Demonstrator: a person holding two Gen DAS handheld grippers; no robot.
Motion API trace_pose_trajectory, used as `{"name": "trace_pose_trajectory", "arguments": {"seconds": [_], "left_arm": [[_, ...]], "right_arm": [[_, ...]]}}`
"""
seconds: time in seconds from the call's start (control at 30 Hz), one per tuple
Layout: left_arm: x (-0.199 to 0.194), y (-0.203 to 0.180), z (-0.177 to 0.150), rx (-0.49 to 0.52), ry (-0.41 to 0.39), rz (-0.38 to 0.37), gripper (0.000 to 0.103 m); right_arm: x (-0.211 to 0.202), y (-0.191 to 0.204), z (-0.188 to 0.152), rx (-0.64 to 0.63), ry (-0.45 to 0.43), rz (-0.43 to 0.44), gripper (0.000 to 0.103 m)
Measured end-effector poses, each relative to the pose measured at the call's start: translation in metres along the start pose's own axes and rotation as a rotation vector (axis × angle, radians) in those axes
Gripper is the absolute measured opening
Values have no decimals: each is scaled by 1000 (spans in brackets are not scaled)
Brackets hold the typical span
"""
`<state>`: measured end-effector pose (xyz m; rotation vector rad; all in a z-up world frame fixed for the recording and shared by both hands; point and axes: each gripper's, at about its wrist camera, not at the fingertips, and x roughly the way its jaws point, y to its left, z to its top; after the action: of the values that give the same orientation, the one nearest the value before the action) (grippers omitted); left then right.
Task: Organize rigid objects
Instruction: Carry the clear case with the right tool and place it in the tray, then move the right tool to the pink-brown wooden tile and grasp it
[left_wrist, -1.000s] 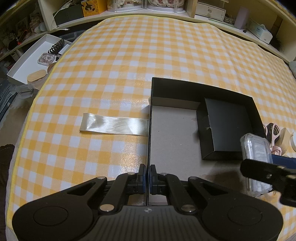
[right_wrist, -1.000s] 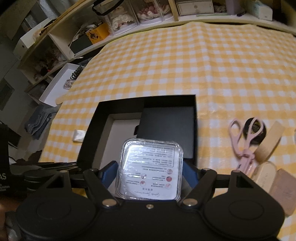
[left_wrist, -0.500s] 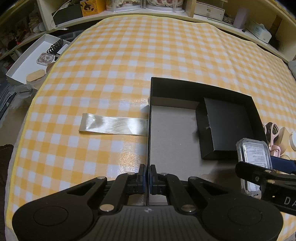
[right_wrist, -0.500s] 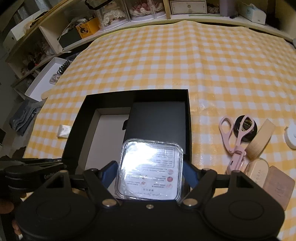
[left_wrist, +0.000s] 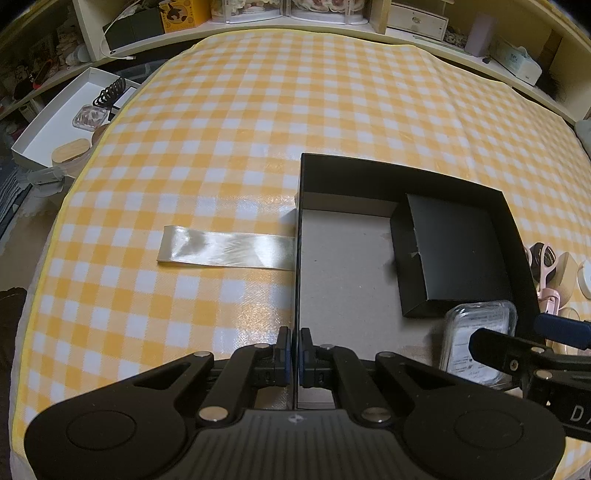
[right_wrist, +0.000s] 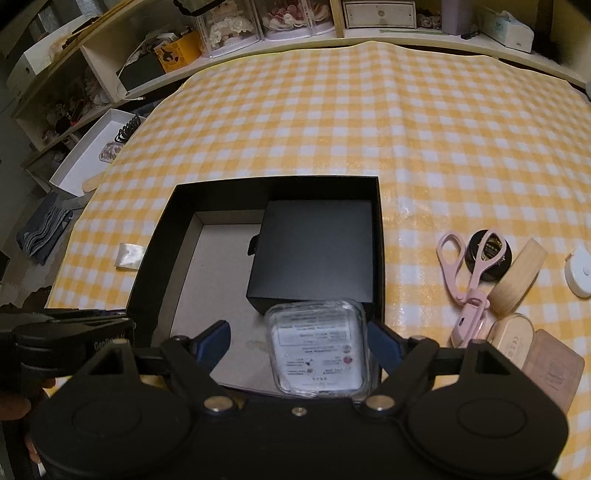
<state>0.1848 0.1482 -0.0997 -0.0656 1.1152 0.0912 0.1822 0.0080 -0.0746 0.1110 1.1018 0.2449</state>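
On a yellow-and-white checked tablecloth (left_wrist: 258, 122), a shallow black box (right_wrist: 378, 236) with a grey cardboard floor sits open, a smaller black box (right_wrist: 314, 254) tucked into its far right corner. The right gripper (right_wrist: 299, 345) hangs over the box's near right corner with its blue-padded jaws spread wide. Between them lies a clear plastic case (right_wrist: 319, 349) with a printed label, resting inside the box hard against the near face of the smaller black box. The case sits close to the right finger, with a broad gap to the left one; contact with the right pad cannot be judged. From the left wrist view, the same clear plastic case (left_wrist: 478, 339) shows behind the right gripper's finger. The left gripper (left_wrist: 294, 354) is clamped on the box's left wall, its jaws pressed together on the thin black edge. A strip of shiny ribbon (left_wrist: 225, 251) lies flat on the cloth just left of the box. To the right of the box rest pink scissors (right_wrist: 469, 273) over a round black tin (right_wrist: 487, 251), wooden pieces (right_wrist: 521, 280) and a white round item (right_wrist: 580, 273).
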Motion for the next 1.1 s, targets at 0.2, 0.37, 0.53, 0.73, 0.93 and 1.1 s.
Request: {"name": "trace_pose_trajectory", "arguments": {"seconds": [0.2, 0.37, 0.53, 0.73, 0.93, 1.1], "left_arm": [[0, 1, 1, 0, 0, 0, 4], [0, 1, 1, 0, 0, 0, 4], [0, 1, 1, 0, 0, 0, 4], [0, 1, 1, 0, 1, 0, 4], [0, 2, 2, 0, 1, -1, 4], [1, 2, 1, 0, 1, -2, 4]], "right_arm": [[0, 1, 0, 2, 0, -1, 82], [0, 1, 0, 3, 2, -1, 82], [-1, 1, -1, 1, 4, 0, 80], [-19, -3, 1, 4, -4, 42, 78], [-56, -16, 17, 16, -91, 89, 79], [-84, -43, 29, 56, -169, 85, 85]]}}
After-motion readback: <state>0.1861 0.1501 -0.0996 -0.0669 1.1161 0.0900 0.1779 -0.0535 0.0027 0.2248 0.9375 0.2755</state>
